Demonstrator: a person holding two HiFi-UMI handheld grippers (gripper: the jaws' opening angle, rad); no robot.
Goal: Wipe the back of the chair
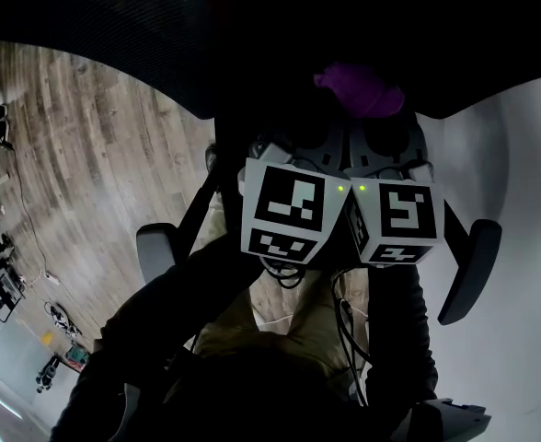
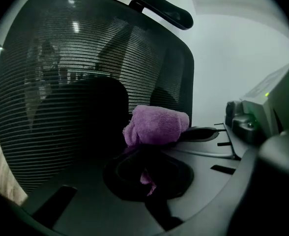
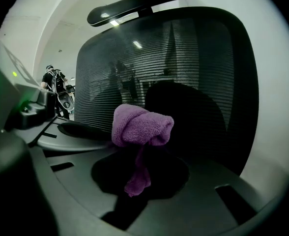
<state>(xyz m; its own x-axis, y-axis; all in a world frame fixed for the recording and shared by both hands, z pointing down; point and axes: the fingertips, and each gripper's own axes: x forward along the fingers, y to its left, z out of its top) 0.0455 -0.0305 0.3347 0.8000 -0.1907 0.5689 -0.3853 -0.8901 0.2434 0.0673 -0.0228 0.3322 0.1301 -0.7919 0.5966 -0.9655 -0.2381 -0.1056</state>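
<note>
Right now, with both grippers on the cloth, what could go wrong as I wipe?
The purple cloth is bunched into a wad, so it may touch little of the mesh backrest. The left gripper and right gripper both pinch it side by side; drifting apart could tug it free.

Dim, heavy shadows, fisheye-warped edges

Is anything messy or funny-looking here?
Only the purple cloth: it's scrunched into a lump instead of spread flat, with a tail dangling down. The left gripper and the right gripper both pinch it at once. The chair back looks whole, with no tears showing.
</note>
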